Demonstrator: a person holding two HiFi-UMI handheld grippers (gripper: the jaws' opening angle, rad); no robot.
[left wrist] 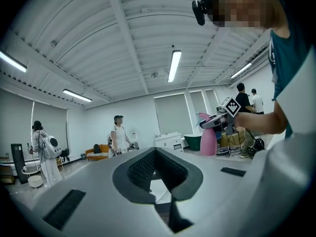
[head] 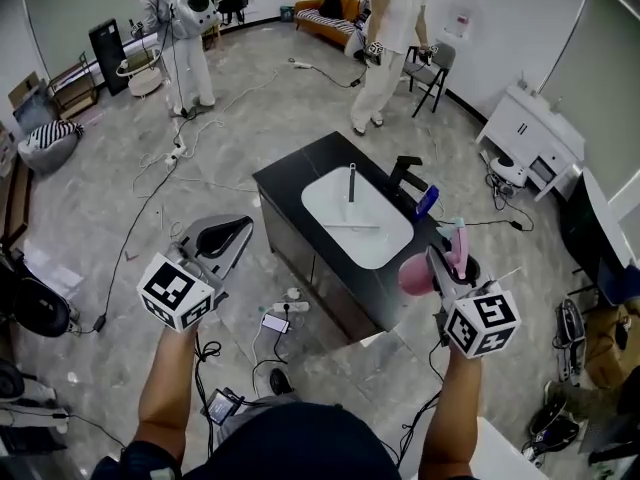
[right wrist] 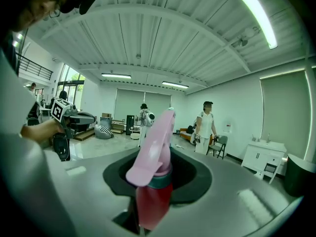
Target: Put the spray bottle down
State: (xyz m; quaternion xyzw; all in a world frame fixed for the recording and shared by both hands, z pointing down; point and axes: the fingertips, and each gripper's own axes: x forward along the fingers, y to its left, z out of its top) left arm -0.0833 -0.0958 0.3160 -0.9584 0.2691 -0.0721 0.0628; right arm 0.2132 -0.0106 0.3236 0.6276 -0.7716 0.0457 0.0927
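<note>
The pink spray bottle (head: 418,274) is upright in my right gripper (head: 446,264), which is shut on it just below the teal collar; its pink trigger head (right wrist: 154,149) fills the middle of the right gripper view. It hangs over the near right corner of the black sink counter (head: 290,173). My left gripper (head: 232,232) is held to the counter's left above the floor, its jaws together with nothing between them. The left gripper view shows the bottle (left wrist: 208,142) off to the right.
The counter carries a white basin (head: 330,213), a black faucet (head: 405,173) and a small blue bottle (head: 428,200). Cables and a power strip (head: 283,308) lie on the floor beside it. Two people stand at the back; a white cabinet (head: 530,128) is at right.
</note>
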